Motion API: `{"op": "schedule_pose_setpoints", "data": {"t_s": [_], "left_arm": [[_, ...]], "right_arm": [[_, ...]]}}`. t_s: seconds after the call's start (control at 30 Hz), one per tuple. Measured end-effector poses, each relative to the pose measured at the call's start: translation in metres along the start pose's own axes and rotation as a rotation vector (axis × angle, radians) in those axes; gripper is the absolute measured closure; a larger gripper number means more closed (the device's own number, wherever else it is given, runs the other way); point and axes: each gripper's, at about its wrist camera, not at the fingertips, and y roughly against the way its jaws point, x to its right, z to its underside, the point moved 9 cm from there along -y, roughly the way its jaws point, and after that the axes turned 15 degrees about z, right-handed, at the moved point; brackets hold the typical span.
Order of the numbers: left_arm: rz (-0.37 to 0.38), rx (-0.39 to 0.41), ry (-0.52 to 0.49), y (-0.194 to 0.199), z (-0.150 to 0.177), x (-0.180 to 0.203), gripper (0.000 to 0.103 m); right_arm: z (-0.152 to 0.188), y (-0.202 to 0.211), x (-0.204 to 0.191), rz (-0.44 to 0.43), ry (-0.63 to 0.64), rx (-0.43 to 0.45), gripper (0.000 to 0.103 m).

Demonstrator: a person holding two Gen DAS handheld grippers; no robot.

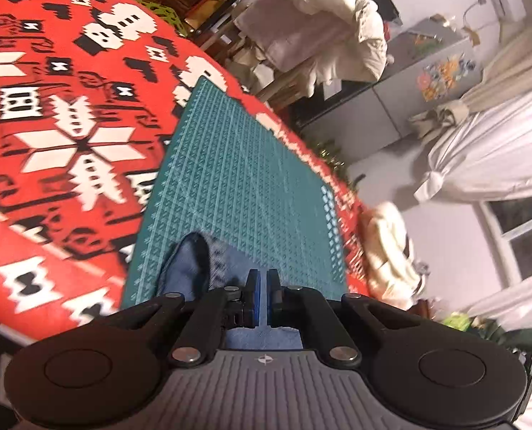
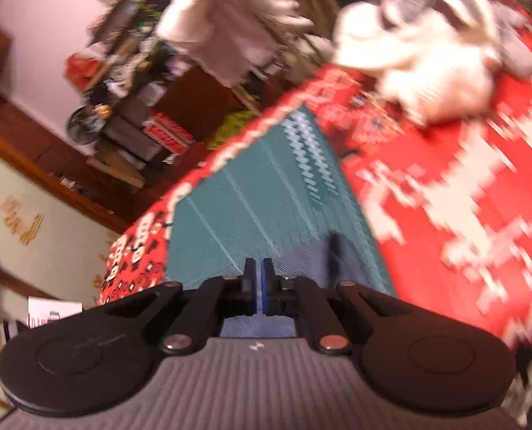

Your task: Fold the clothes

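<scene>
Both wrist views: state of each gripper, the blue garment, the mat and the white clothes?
left gripper: jaws nearly closed, blue garment beneath
right gripper: jaws nearly closed, over garment
blue garment: on mat, one edge bunched
green mat: flat on red cloth
white clothes: crumpled heap, unfolded

left gripper (image 1: pixel 262 288): matte black linkage arms, silver pivot screws, blue pads lining the jaws
right gripper (image 2: pixel 259 283): same black build, blue pads
body: grey ribbed housing, round black side discs, tiny white logo
</scene>
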Motion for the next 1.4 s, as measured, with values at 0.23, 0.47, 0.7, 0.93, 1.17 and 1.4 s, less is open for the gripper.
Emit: {"op": "schedule_pose_setpoints", "data": {"t_s": [0.23,0.47,0.7,0.93,1.17,1.4], "left_arm": [[-0.029,0.009,0.041,-0.005,-0.001,-0.020,0.100],[-0.008,0.033,0.106,0.003,-0.003,-0.030,0.100],[-0.068,0.131,0.135,0.034,-0.019,-0.043,0.103],[0.088,0.198,0.215,0.044,-0.031,-0.034,0.102],[0.109,0.095,0.180,0.011,-0.018,-0.021,0.102],[0.036,0.028,0.122,-0.002,-0.005,-0.024,0.102]], "right_arm": [[0.013,-0.044,-0.006,-0.028,-0.008,-0.086,0.103],[0.015,-0.053,0.014,-0.032,-0.103,-0.105,0.103],[0.009,-0.045,0.037,0.009,-0.184,-0.075,0.103],[-0.015,-0.024,0.056,0.018,-0.263,0.004,0.100],[-0.014,-0.036,0.039,-0.050,-0.247,-0.032,0.097],[-0.004,-0.053,0.049,0.011,-0.219,-0.053,0.103]]}}
